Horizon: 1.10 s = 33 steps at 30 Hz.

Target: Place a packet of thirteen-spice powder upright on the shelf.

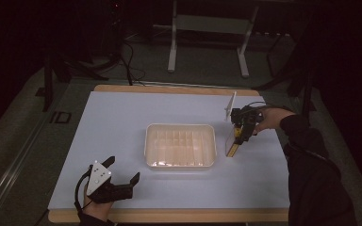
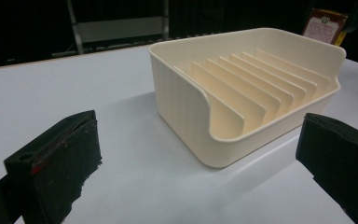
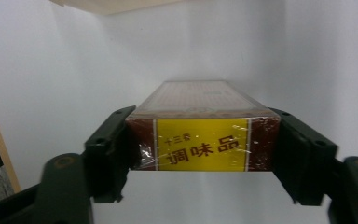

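step: right hand-held gripper (image 1: 238, 134) clamped on the flat brown-and-yellow seasoning box (image 3: 204, 126), just right of the cream plastic slotted rack (image 1: 180, 146)
left hand-held gripper (image 1: 122, 170): open, idle near the rack's front-left corner
next: probably lift the box, line it up with a slot

Bench (image 1: 122, 113): wooden top, pale blue-white sheet covers nearly whole surface, wood edge showing at far and near sides. Cream slotted tray (image 1: 180, 146) sits flat on sheet, about centre, row of upright dividers inside. Brown-and-yellow box (image 1: 232, 147) stands on edge on sheet just right of tray, apart from it.
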Each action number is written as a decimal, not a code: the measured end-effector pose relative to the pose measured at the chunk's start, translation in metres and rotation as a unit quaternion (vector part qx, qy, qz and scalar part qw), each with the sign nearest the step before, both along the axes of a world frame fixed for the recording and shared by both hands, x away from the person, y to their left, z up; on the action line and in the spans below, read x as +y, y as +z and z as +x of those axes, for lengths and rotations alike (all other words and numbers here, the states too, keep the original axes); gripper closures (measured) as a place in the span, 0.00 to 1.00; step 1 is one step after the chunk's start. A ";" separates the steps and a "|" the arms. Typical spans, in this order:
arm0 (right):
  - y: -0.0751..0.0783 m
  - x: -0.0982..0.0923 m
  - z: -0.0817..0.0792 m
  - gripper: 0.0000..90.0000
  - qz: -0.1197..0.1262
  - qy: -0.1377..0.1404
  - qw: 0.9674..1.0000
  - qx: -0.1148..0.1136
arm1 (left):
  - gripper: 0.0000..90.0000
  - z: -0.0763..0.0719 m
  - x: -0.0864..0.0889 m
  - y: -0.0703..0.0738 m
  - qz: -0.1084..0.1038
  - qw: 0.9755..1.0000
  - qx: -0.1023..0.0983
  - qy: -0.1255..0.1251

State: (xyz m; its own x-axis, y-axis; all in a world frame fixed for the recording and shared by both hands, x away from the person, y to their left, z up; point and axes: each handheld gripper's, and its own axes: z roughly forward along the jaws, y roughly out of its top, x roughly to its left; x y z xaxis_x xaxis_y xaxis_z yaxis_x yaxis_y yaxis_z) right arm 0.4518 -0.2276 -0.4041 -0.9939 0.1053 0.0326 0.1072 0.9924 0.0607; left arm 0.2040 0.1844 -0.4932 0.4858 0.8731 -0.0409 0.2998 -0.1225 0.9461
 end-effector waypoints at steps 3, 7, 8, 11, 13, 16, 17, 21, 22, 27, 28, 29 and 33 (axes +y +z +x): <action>0.001 0.001 -0.001 0.35 -0.006 0.003 1.000 -0.003 | 0.00 0.000 0.000 0.000 0.000 1.000 0.000 0.000; 0.002 0.000 -0.002 0.35 -0.011 0.007 1.000 -0.008 | 0.00 0.000 0.000 0.000 0.000 1.000 0.000 0.000; 0.003 0.000 -0.002 0.35 -0.012 0.007 1.000 -0.009 | 0.00 0.000 0.000 0.000 0.000 1.000 0.000 0.001; 0.005 -0.001 -0.004 0.35 -0.012 0.010 1.000 -0.006 | 0.00 0.000 0.000 0.000 0.000 1.000 0.000 0.000; 0.008 -0.002 -0.006 0.35 -0.012 0.014 1.000 -0.001 | 0.00 0.000 0.000 0.000 0.000 1.000 0.000 0.000; 0.013 -0.002 -0.009 0.35 -0.015 0.018 1.000 0.002 | 0.00 0.000 -0.001 0.000 0.005 1.000 0.000 0.002; 0.014 -0.002 -0.010 0.35 -0.015 0.020 1.000 0.002 | 0.00 0.000 -0.001 0.000 0.005 1.000 0.000 0.002; 0.022 -0.001 -0.015 0.35 -0.020 0.026 0.999 0.006 | 0.00 0.000 -0.001 0.000 0.004 1.000 -0.002 0.003; 0.024 -0.001 -0.016 0.35 -0.020 0.028 0.999 0.005 | 0.00 0.000 0.000 0.000 0.004 1.000 -0.002 0.004; 0.036 0.001 -0.022 0.35 -0.015 0.029 0.999 0.002 | 0.00 0.000 -0.001 0.000 0.005 1.000 -0.002 0.002; 0.038 0.001 -0.023 0.35 -0.015 0.025 1.000 0.004 | 0.00 0.000 -0.001 0.000 0.005 1.000 -0.003 0.002; 0.041 0.001 -0.024 0.35 -0.015 0.024 1.000 0.007 | 0.00 0.000 -0.001 0.000 0.005 1.000 -0.004 0.002; 0.049 0.002 -0.030 0.35 -0.012 0.025 1.000 -0.001 | 0.00 0.000 -0.001 0.000 0.004 1.000 -0.005 0.002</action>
